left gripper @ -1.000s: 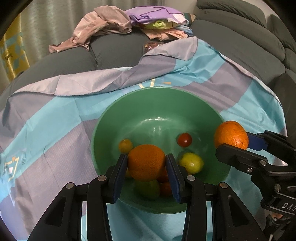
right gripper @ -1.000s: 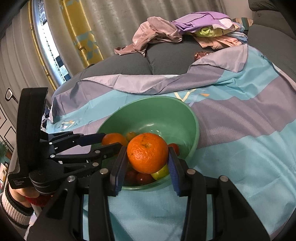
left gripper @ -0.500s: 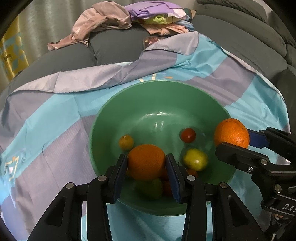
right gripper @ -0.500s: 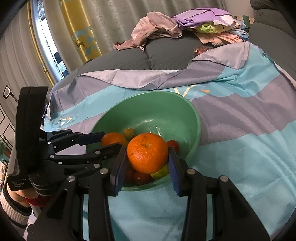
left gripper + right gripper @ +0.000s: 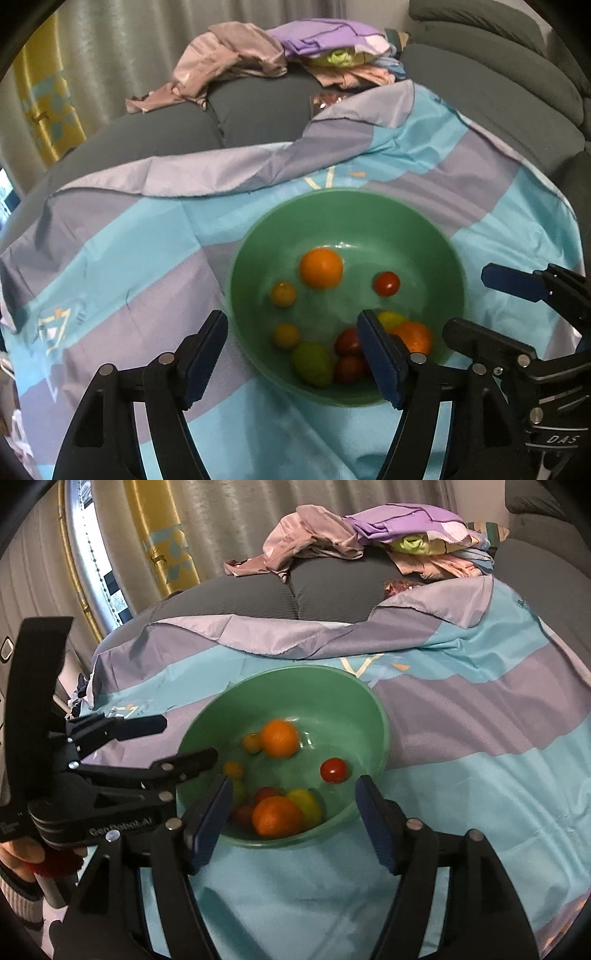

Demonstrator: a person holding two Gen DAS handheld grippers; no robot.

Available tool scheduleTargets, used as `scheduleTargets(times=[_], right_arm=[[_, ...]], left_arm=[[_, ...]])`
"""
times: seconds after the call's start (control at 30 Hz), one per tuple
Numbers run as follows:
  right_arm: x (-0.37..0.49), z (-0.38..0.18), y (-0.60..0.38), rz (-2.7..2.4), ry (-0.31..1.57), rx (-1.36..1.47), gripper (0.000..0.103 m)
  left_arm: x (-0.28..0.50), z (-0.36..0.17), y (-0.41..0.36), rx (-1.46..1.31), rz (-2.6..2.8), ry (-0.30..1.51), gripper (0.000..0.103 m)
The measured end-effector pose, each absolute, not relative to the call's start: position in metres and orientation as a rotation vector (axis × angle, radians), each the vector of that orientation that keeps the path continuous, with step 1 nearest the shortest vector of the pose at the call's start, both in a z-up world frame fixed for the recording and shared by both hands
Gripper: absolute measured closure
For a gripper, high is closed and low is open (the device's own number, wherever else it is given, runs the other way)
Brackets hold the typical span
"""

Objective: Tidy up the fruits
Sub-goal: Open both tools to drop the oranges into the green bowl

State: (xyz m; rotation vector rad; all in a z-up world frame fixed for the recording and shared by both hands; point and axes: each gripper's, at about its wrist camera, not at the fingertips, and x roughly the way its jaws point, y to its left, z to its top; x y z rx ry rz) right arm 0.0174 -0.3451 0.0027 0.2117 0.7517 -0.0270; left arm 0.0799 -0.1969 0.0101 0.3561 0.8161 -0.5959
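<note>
- Standing wide apart over the green bowl (image 5: pixel 258 240), the left gripper (image 5: pixel 291 354) has just let go: its jaws have just been opening and nothing lies between the pads now, where a second ago they clamped an orange.
- That orange (image 5: pixel 320 267) now sits loose toward the middle of the bowl floor, slightly blurred, perhaps not yet at rest.
- The right gripper (image 5: pixel 295 821) has just been opening too and is empty; its orange (image 5: pixel 277 816) lies at the near wall of the bowl among the small fruit, touching a yellow one (image 5: pixel 304 801).
- Both oranges, carried a moment earlier, are now inside the bowl on the striped cloth (image 5: pixel 129 258); by the look of it this step of the sorting is done, as no fruit shows outside the bowl.
- The oranges are round, so no long axis or heading can be read; which way their stems face cannot be told.
- A red tomato (image 5: pixel 333 770) lies apart from the cluster, near the far right of the floor.
- The bowl sits upright, mouth up.
</note>
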Motion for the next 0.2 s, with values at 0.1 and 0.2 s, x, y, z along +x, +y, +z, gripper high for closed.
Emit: scheduleTargets(times=[0.1, 0.2], right_arm=[[0.012, 0.011, -0.342, -0.024, 0.738, 0.202, 0.032], [0.008, 0.015, -0.339, -0.027, 0.731, 0.196, 0.032]], left_arm=[[0.074, 0.018, -0.193, 0.335, -0.600, 0.797, 0.030], [0.072, 0.021, -0.195, 0.352, -0.574, 0.789, 0.030]])
